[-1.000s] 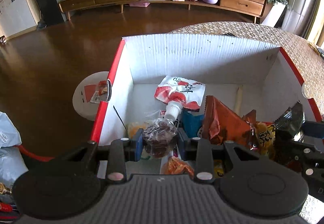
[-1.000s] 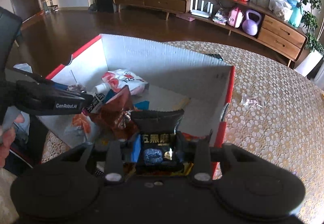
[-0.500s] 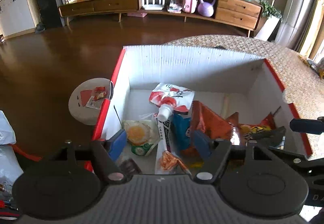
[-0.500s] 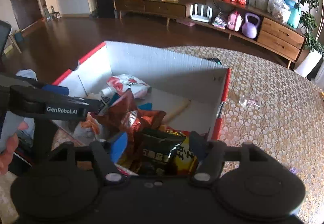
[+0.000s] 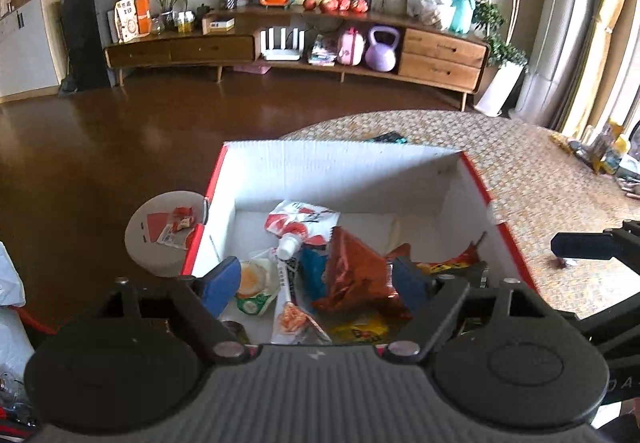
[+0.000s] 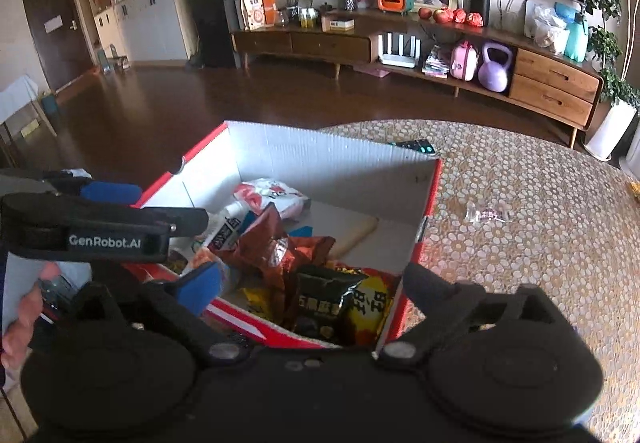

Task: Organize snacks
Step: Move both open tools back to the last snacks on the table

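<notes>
A red-edged white cardboard box point(image 5: 344, 171) sits on the table and holds several snacks: a white and red pouch point(image 5: 302, 221), an orange-brown bag point(image 5: 352, 275) and a black packet point(image 6: 326, 299). My left gripper point(image 5: 316, 283) is open and empty above the box's near edge. My right gripper point(image 6: 308, 275) is open and empty above the box's near right corner. The black packet lies in the box below it. The left gripper also shows in the right wrist view point(image 6: 104, 231).
A small wrapped candy point(image 6: 488, 214) lies on the patterned tablecloth point(image 6: 540, 235) right of the box. A dark remote point(image 6: 416, 145) lies behind the box. A round white stool point(image 5: 164, 233) with packets stands left of the box. A wooden sideboard point(image 5: 296, 51) lines the far wall.
Both grippers opened and let their snacks fall into the box: the left a dark wrapped snack, the right the black packet. Both then lifted and drew back.
</notes>
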